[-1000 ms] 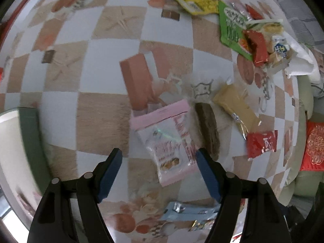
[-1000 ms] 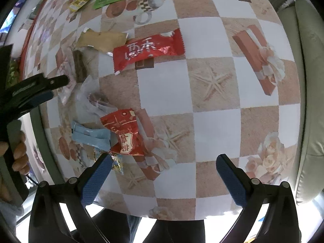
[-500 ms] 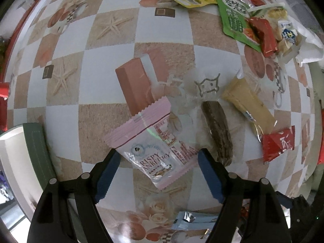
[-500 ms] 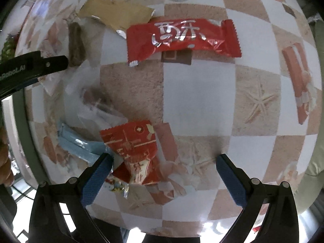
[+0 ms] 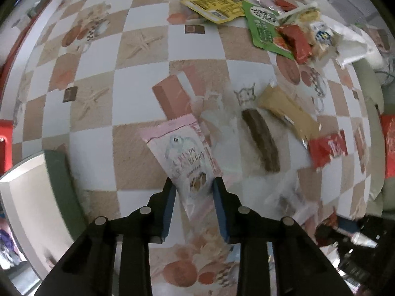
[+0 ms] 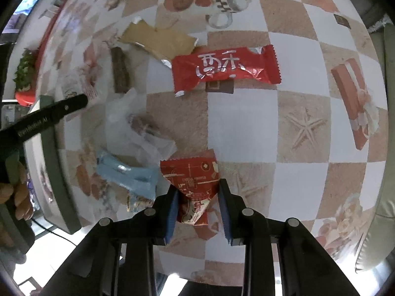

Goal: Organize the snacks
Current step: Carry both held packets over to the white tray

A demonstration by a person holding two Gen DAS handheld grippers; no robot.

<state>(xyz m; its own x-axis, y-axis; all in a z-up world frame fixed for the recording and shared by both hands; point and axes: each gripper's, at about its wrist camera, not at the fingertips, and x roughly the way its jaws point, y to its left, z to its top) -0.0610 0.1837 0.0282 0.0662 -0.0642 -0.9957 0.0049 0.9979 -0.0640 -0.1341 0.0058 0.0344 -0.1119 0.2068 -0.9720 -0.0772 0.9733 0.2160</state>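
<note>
My left gripper [image 5: 193,185] is shut on the near end of a pink snack packet [image 5: 182,153], which lies over the checkered tablecloth. My right gripper [image 6: 197,187] is shut on a small red snack packet [image 6: 191,180]. Beside that packet lie a light blue packet [image 6: 126,175] and a clear wrapper [image 6: 138,125]. A larger red packet [image 6: 224,67], a tan packet [image 6: 158,40] and a dark brown bar [image 6: 119,70] lie further out. The left gripper's finger [image 6: 49,116] shows at the left of the right wrist view.
A green-rimmed white container [image 5: 59,170] stands at the table's left edge, also in the right wrist view [image 6: 53,153]. A pile of yellow [image 5: 214,6], green [image 5: 265,28] and red packets lies at the far side. A pale sofa edge [image 6: 387,197] borders the right.
Both grippers have come down and shut: the left on the pink packet, the right on the small red packet. Before, both were open above them.
</note>
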